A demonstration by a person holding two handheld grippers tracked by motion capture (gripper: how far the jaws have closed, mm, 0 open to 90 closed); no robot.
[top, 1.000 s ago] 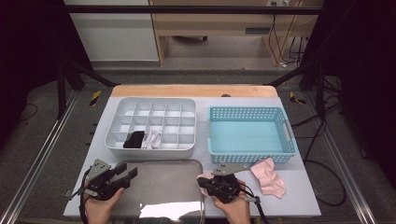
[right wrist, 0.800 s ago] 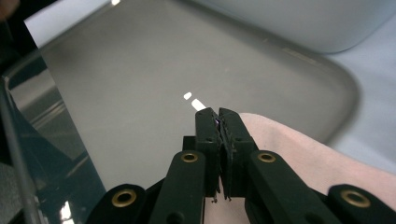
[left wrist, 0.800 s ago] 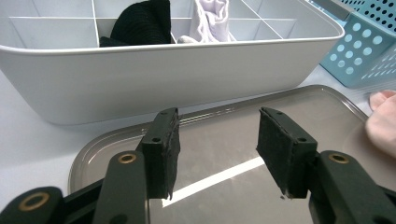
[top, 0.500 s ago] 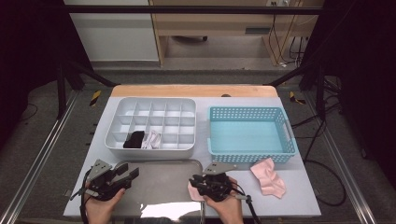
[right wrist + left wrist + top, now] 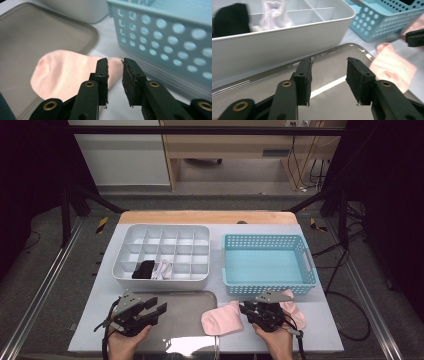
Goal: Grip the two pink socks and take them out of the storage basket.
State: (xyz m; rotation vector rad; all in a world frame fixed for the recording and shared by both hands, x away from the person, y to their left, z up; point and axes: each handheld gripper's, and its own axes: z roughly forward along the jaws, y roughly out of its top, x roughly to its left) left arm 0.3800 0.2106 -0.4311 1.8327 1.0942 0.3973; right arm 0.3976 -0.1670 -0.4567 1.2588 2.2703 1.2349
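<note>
A pink sock (image 5: 222, 318) is laid half on the steel tray (image 5: 186, 299), just left of the right gripper (image 5: 114, 62), whose narrowly parted jaws have just been opening off it, while the empty left gripper (image 5: 329, 65), jaws apart but just closing, is held ahead for the next grasp.

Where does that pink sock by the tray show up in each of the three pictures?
High view: pink sock at bottom centre, overlapping the metal tray's right edge.
Left gripper view: sock at far right.
Right gripper view: sock at left centre.
Shared landmark: blue basket.
</note>
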